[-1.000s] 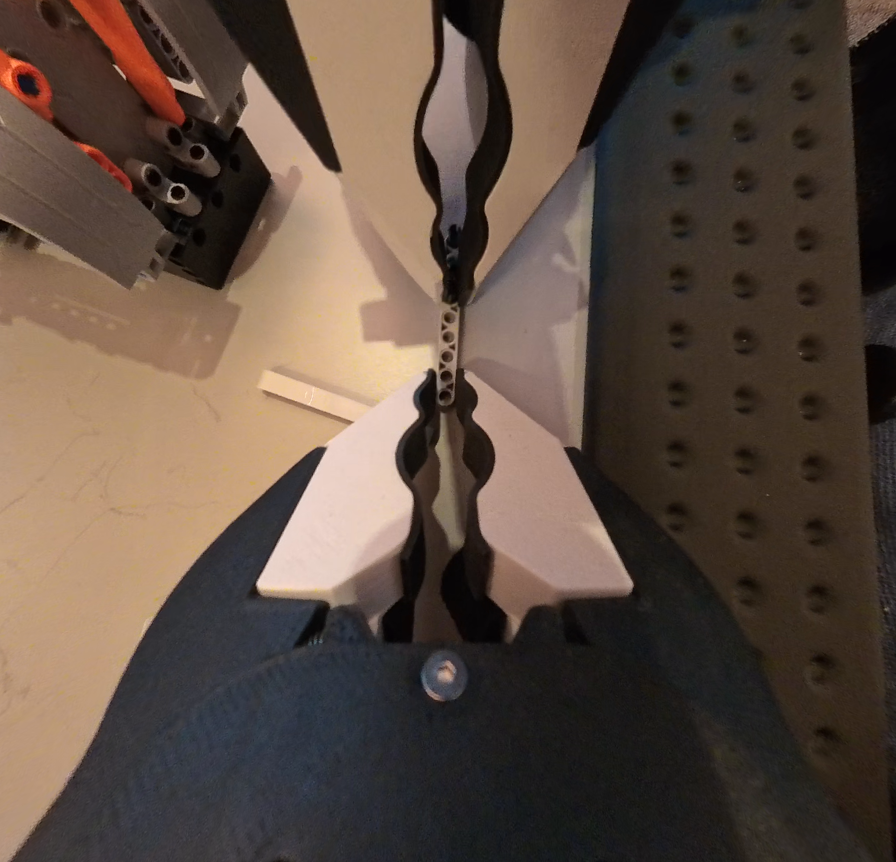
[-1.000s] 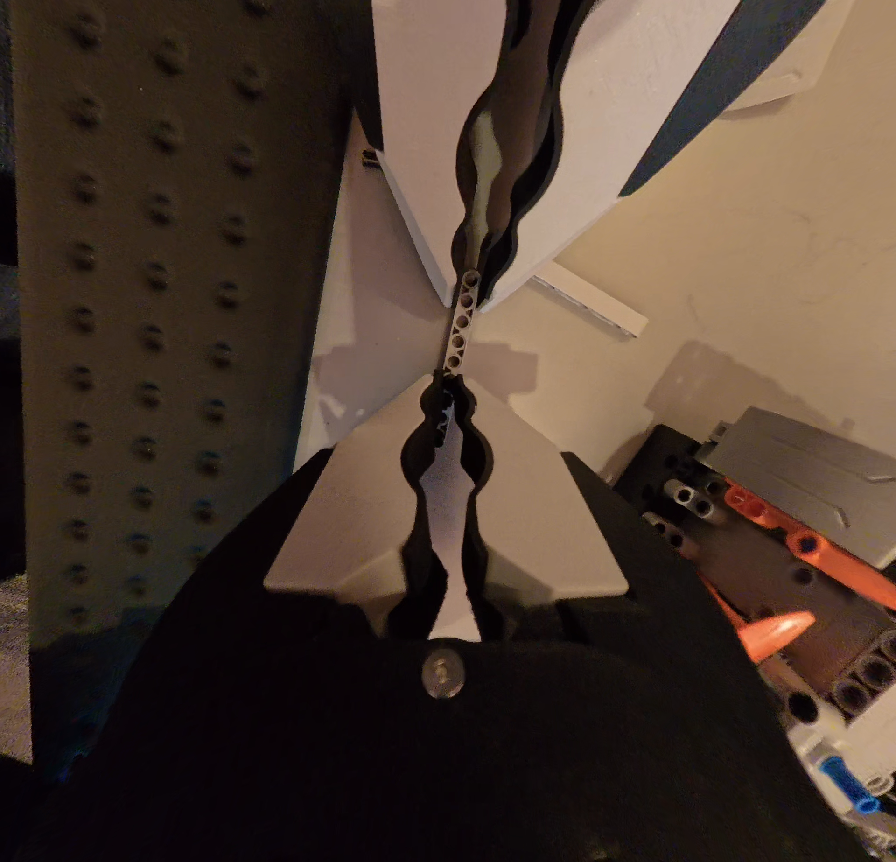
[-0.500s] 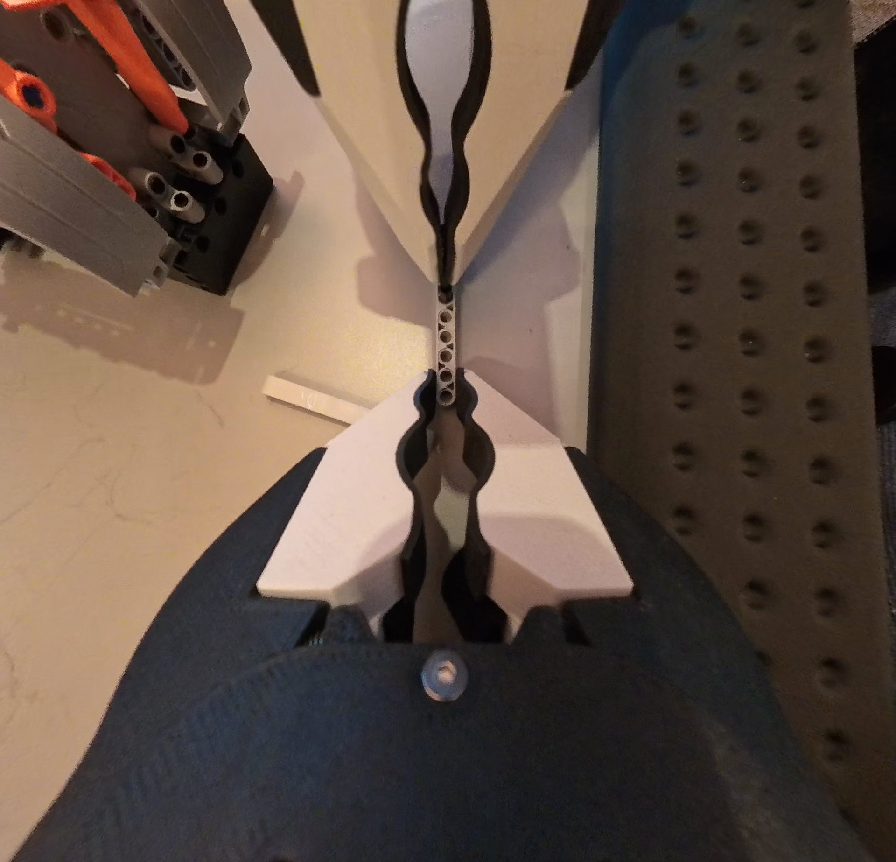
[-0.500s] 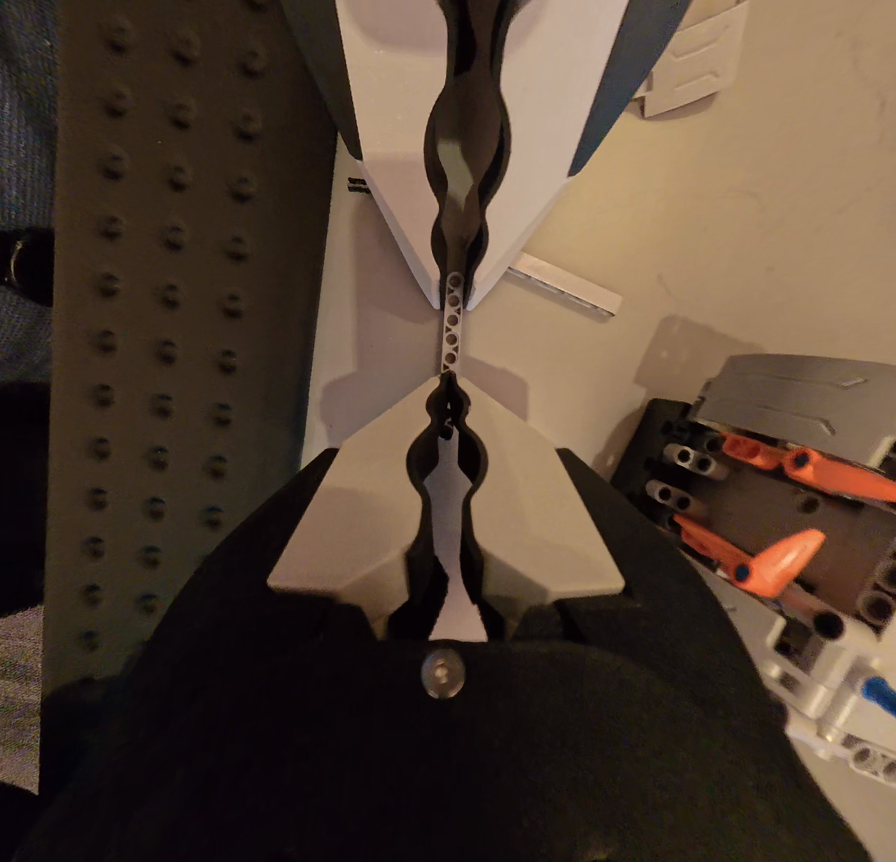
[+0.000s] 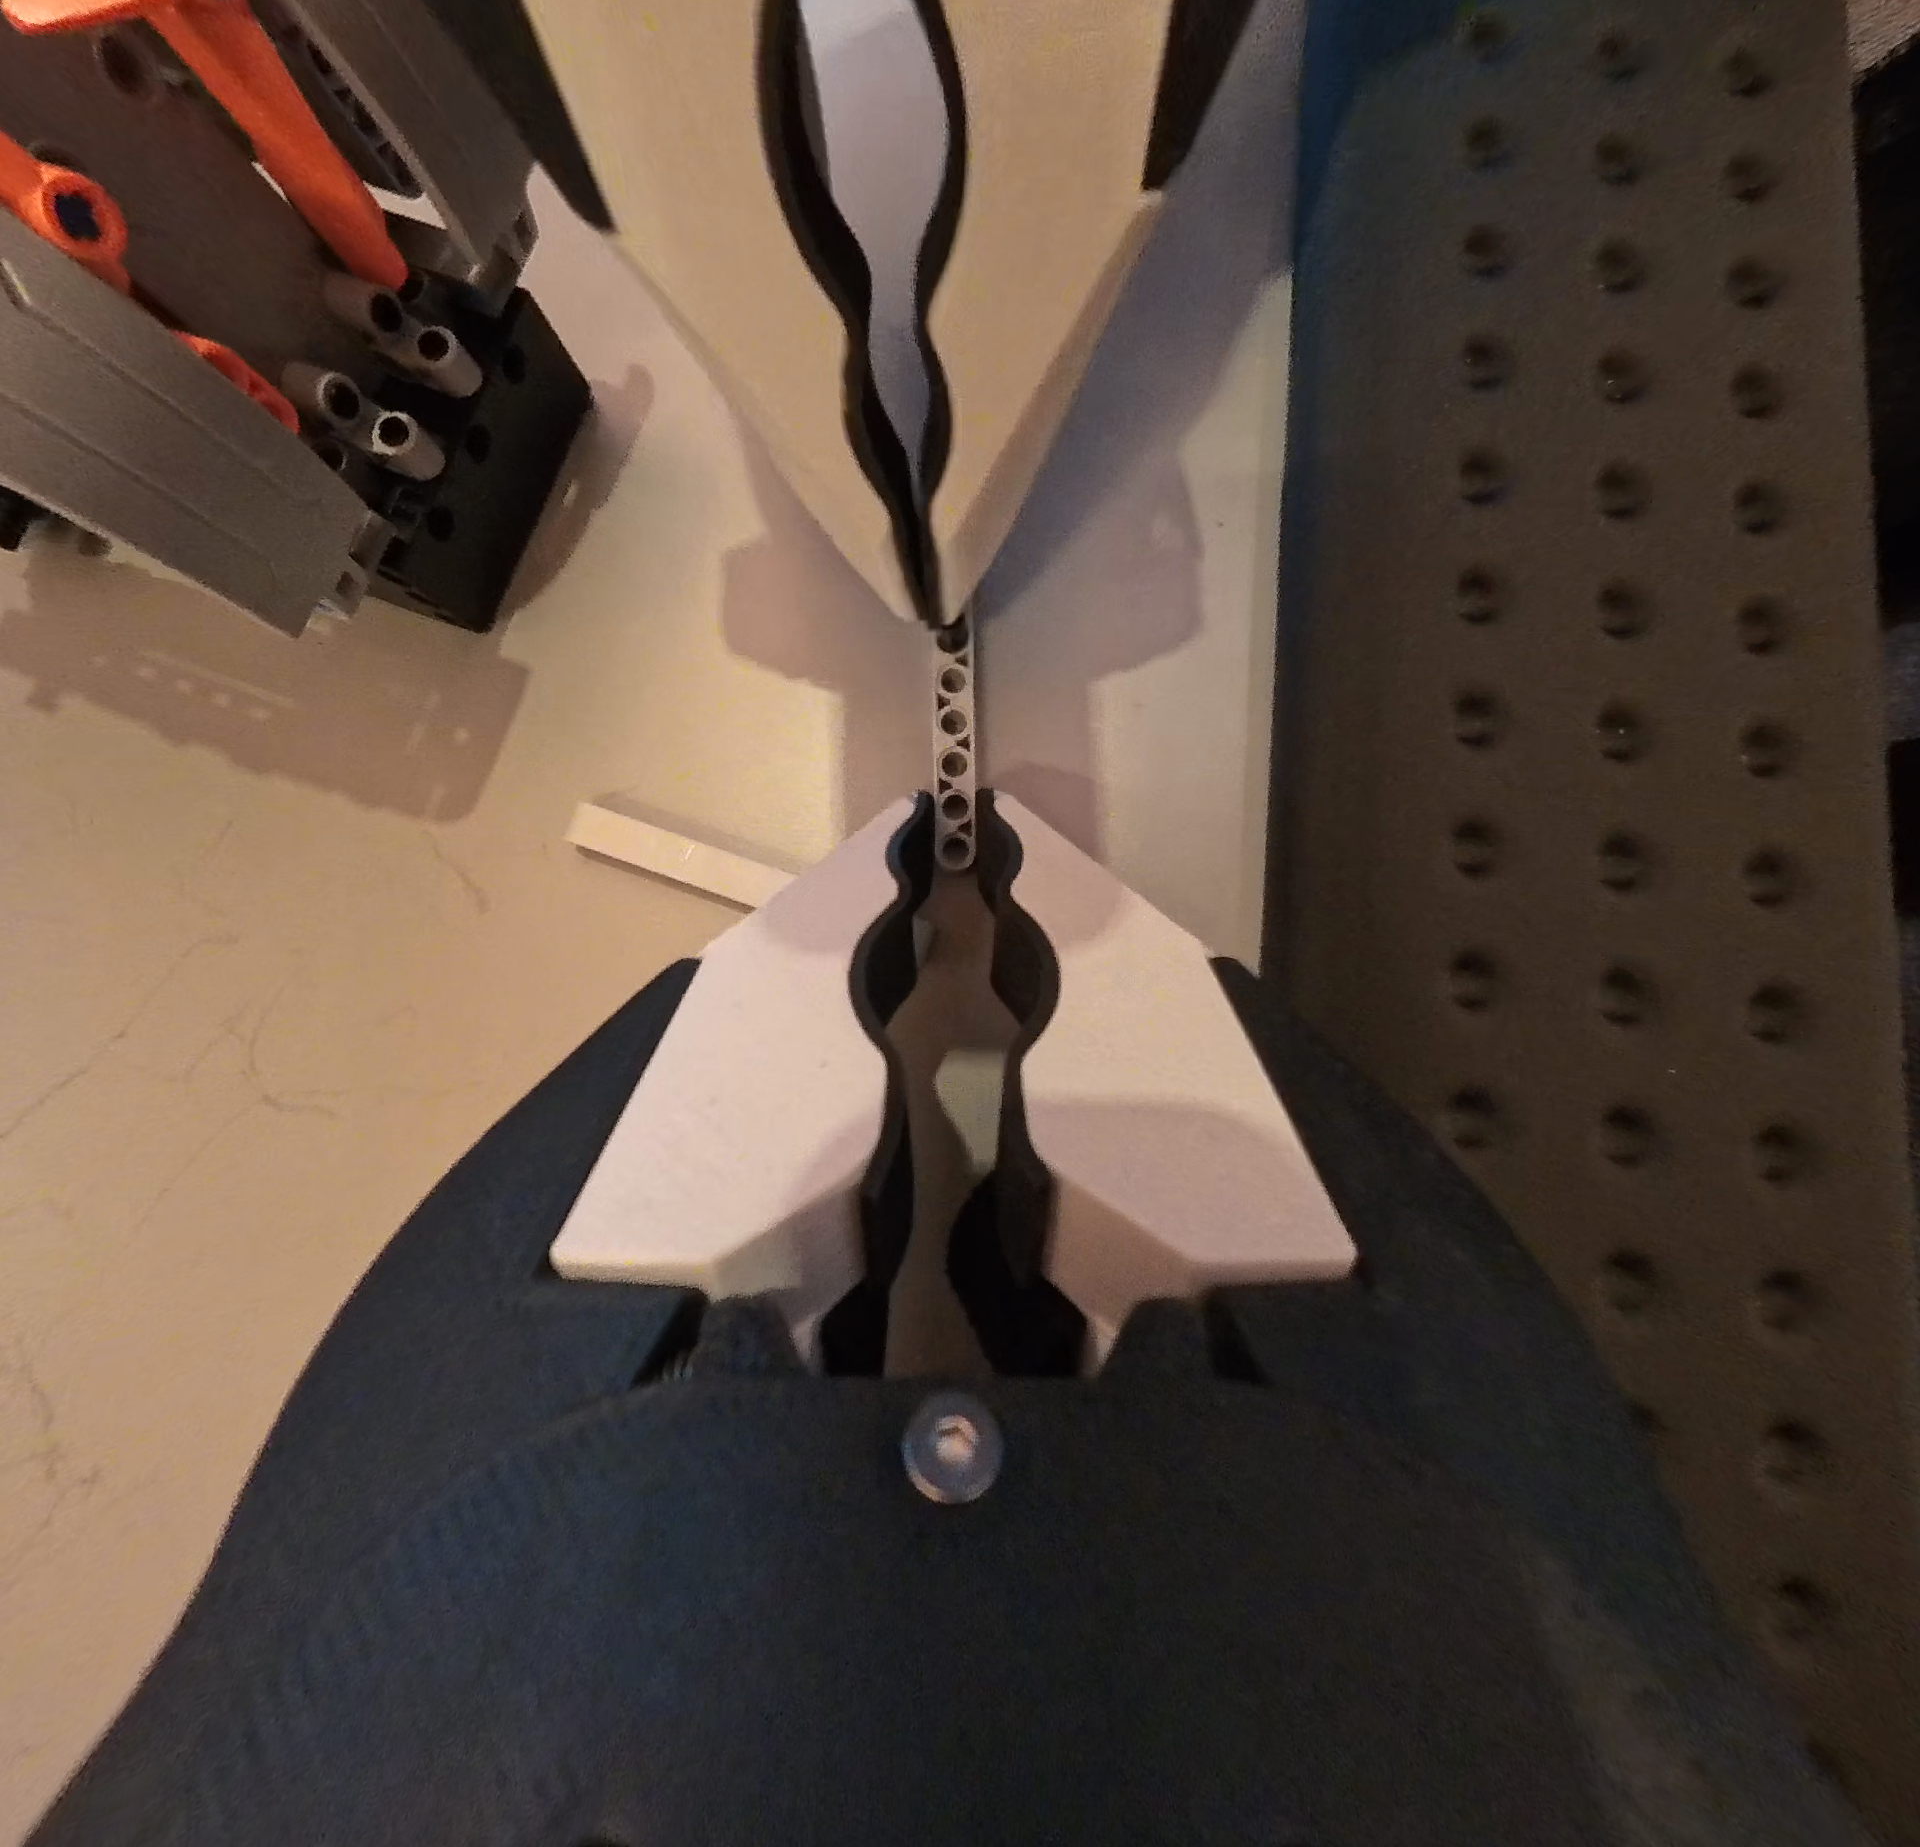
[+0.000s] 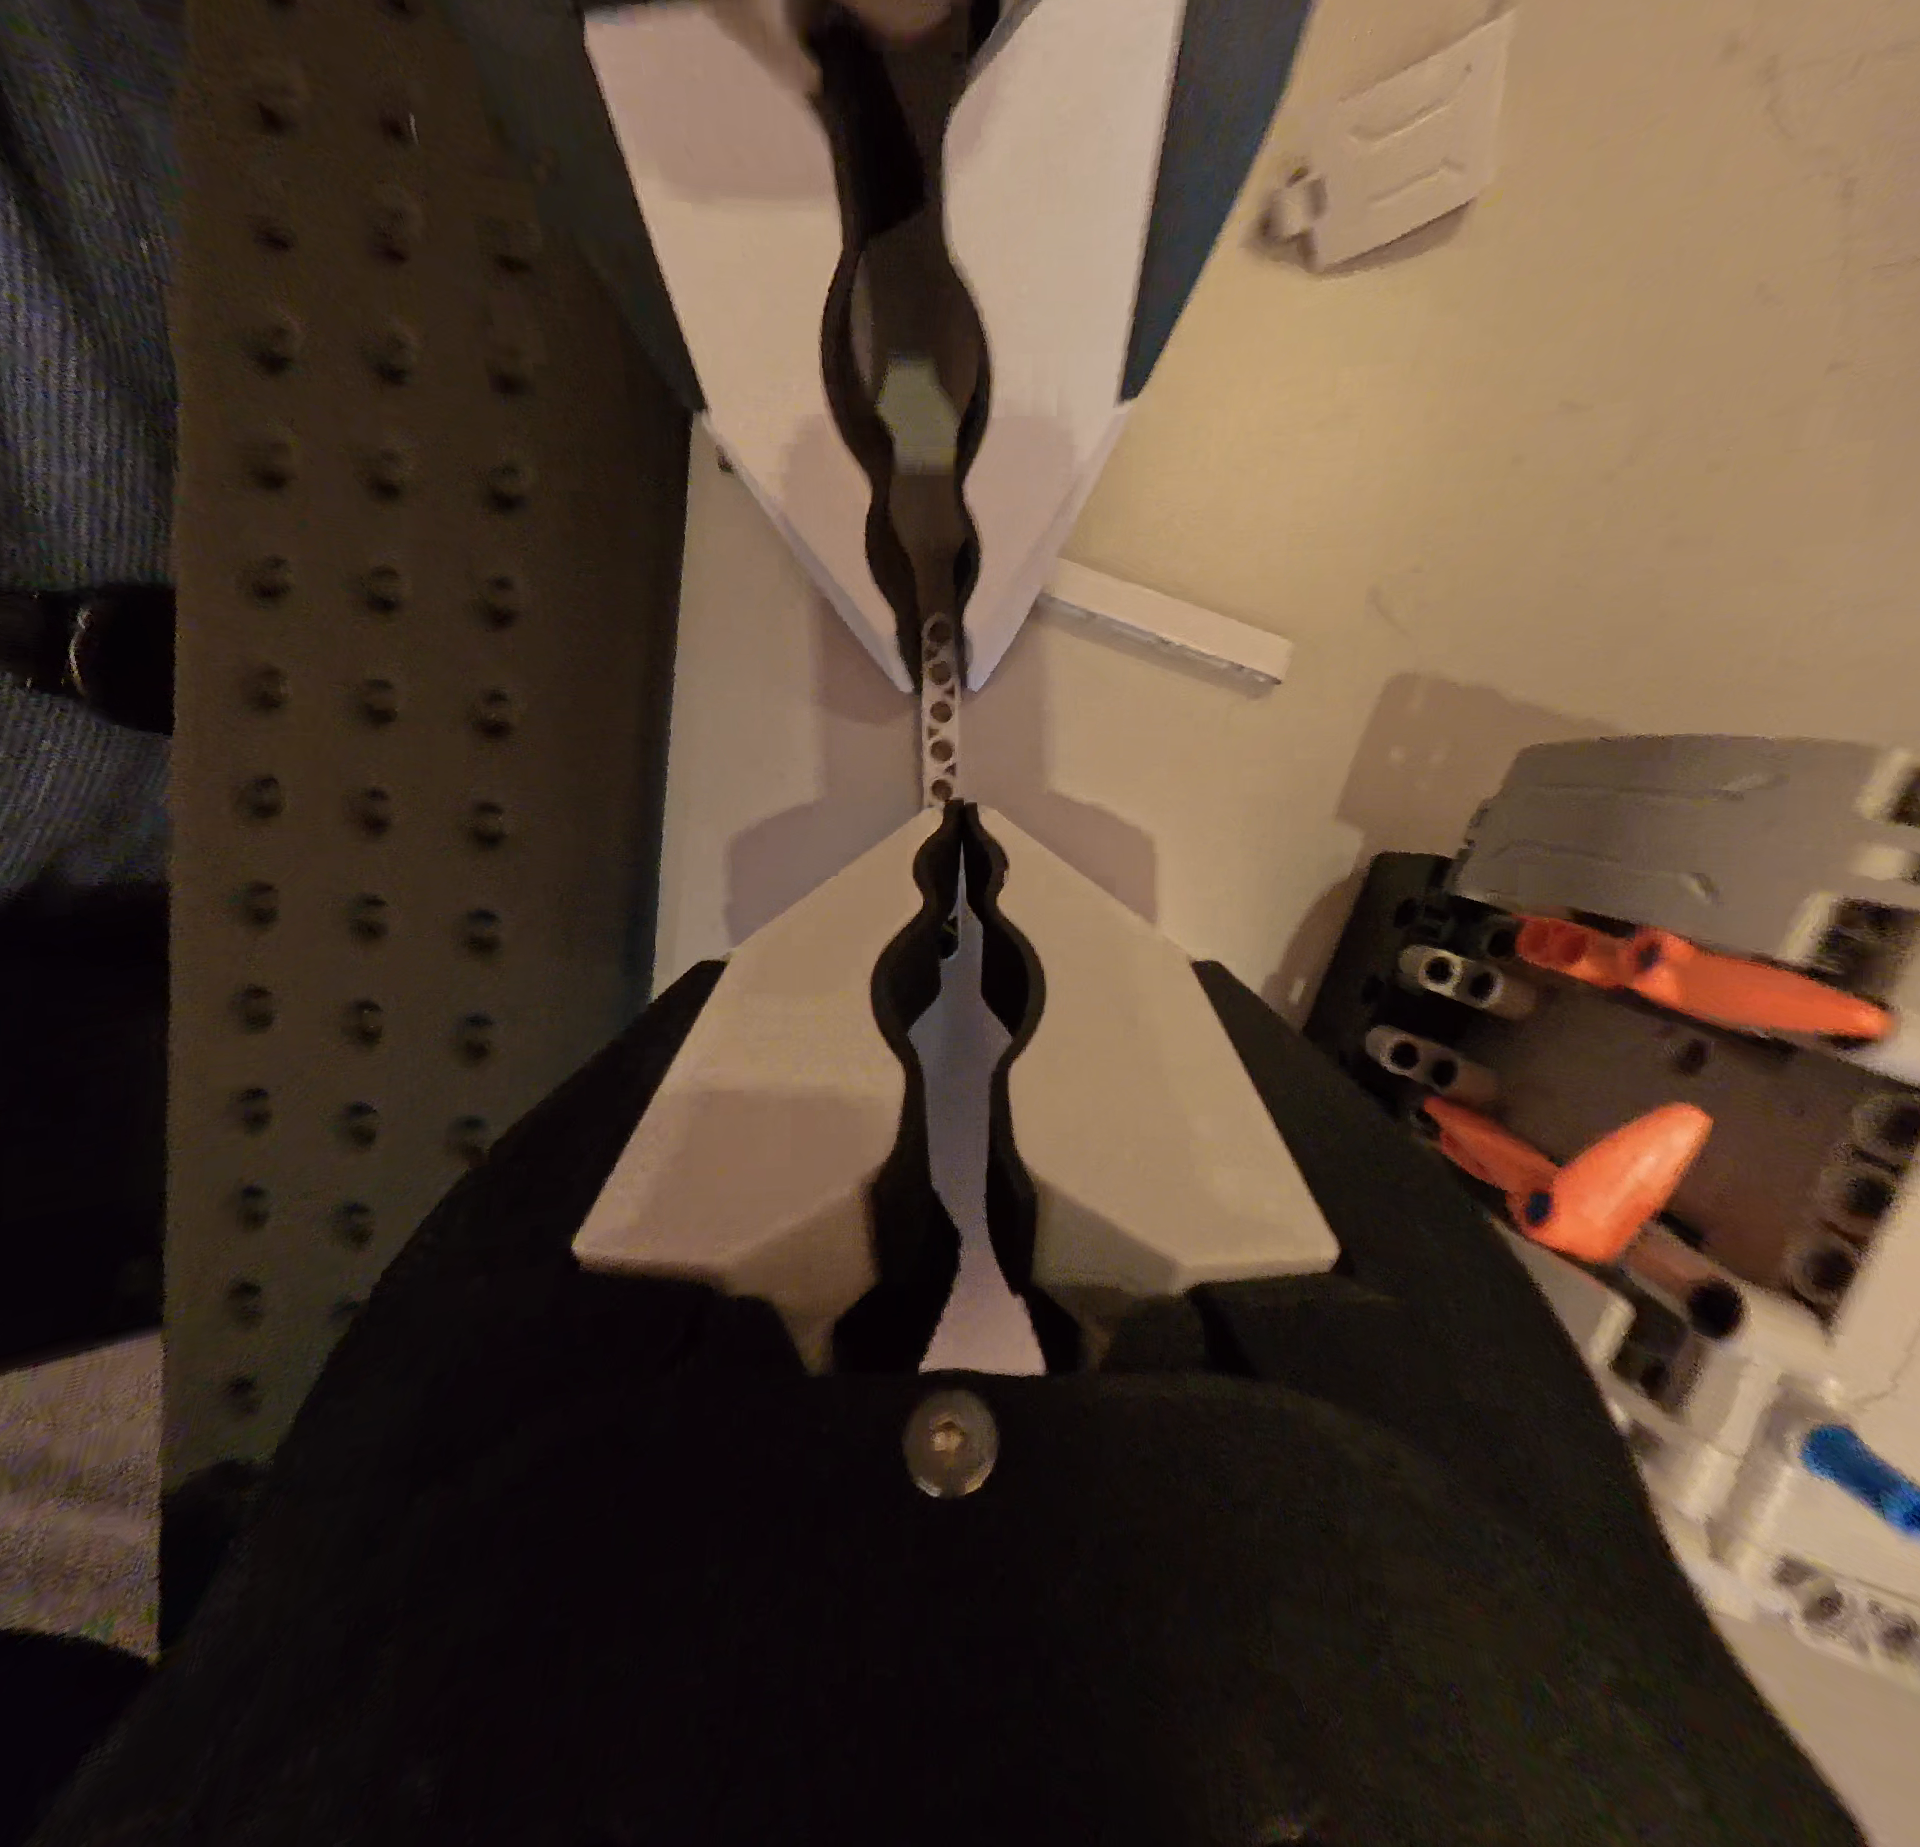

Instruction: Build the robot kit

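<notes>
Jaws pinching holed grey beam (image 5: 954,748)

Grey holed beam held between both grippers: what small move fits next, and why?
Probably open the left gripper slightly: the grey holed beam is pinched at both ends, the right gripper clamping its far end, above the table.

- The right gripper (image 5: 935,592) has straightened: tilted toward 1 o'clock a second ago, it now lies in line with the beam (image 5: 956,748).
- In the right wrist view the left gripper (image 6: 940,654) has likewise squared up, toward 12 o'clock.
</notes>
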Demonstrator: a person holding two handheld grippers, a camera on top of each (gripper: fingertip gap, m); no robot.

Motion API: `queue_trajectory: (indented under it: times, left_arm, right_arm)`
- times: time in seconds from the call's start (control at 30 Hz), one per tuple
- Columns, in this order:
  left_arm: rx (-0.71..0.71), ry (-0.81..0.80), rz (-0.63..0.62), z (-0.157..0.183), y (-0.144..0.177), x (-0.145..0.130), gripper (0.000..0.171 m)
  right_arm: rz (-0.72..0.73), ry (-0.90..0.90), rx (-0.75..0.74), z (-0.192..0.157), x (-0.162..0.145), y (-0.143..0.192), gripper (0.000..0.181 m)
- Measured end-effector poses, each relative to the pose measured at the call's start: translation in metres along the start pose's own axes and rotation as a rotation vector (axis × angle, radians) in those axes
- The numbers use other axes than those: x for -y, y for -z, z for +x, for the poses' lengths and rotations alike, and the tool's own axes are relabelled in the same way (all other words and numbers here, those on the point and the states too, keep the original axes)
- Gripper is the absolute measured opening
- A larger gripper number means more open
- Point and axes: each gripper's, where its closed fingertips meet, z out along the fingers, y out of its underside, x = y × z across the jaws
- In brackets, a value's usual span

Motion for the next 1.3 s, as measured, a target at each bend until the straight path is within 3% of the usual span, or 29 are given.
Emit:
queue_trajectory:
  times: [0.03,0.17,0.37,0.8,1.1,1.23,1.3]
  left_arm:
    - [0.005,-0.002,0.001,0.000,0.000,0.000,0.005]
    - [0.035,-0.020,0.005,-0.004,0.001,0.001,0.005]
    - [0.079,0.021,0.107,-0.014,0.015,0.017,0.005]
    - [0.301,-0.085,0.230,-0.035,0.044,0.042,0.005]
    - [0.286,-0.102,0.220,-0.029,0.039,0.045,0.005]
    - [0.266,-0.100,0.213,-0.027,0.035,0.045,0.005]
    - [0.252,-0.102,0.215,-0.025,0.033,0.046,0.005]
  right_arm:
    - [0.037,-0.012,-0.021,0.002,0.005,0.005,0.000]
    - [0.152,-0.029,-0.089,0.004,0.014,0.025,0.003]
    - [0.344,-0.102,-0.150,0.016,0.017,0.050,0.013]
    - [0.511,-0.182,-0.187,0.032,0.017,0.072,0.023]
    - [0.423,-0.103,-0.227,0.026,0.012,0.060,0.032]
    - [0.370,-0.036,-0.261,0.021,0.011,0.053,0.024]
    - [0.349,-0.018,-0.272,0.020,0.009,0.051,0.009]
